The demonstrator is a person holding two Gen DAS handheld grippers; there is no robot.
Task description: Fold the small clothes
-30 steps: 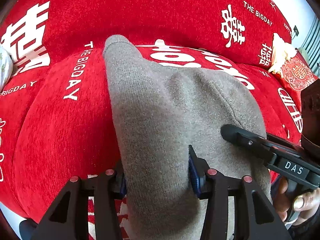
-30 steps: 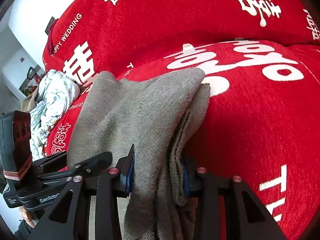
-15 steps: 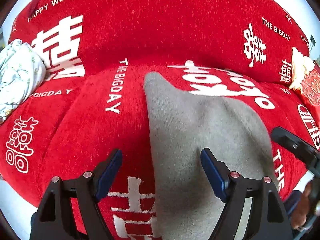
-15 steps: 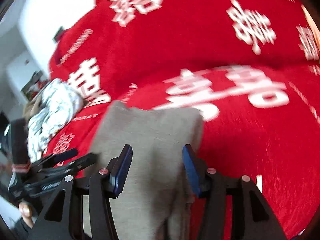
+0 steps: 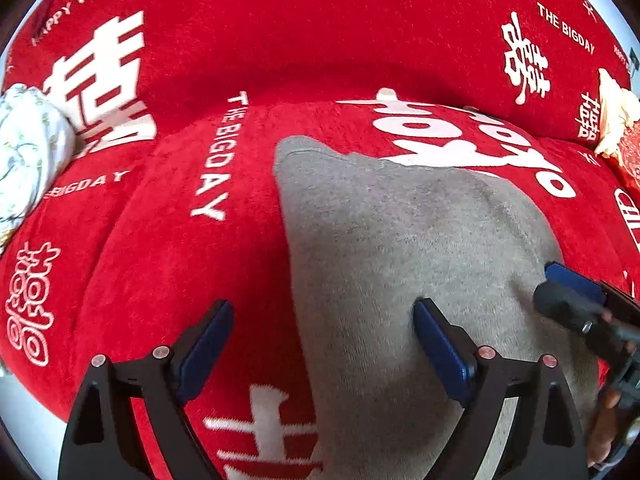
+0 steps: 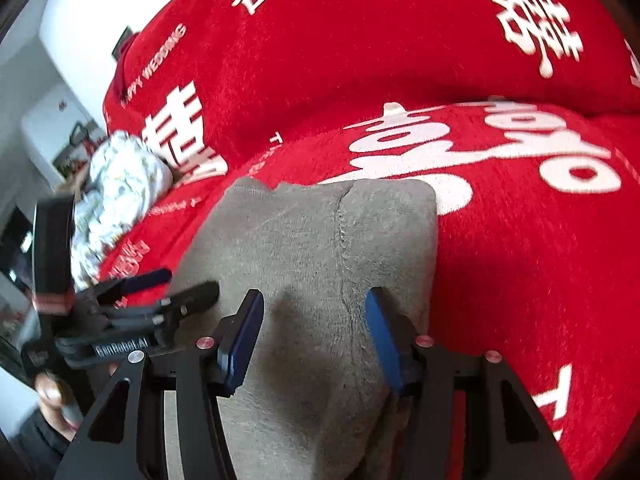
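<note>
My left hand-held gripper (image 5: 322, 346) is opening, its pads off the grey garment (image 5: 400, 280), whose left edge lies between them. My right hand-held gripper (image 6: 314, 330) hangs released, straddling the same cloth. The garment lies folded on the red sofa cover (image 5: 160, 260), a white patterned bundle (image 5: 28, 152) well apart.

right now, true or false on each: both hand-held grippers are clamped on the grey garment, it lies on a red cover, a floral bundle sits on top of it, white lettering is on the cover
1. Both hand-held grippers are clamped on the grey knit garment. False: the left hand-held gripper is opening, the right hand-held gripper stands open, pads clear.
2. The garment lies on the red sofa cover. True.
3. The floral cloth bundle sits on the garment. False: it lies apart, beside the backrest.
4. The cover carries white lettering. True.
</note>
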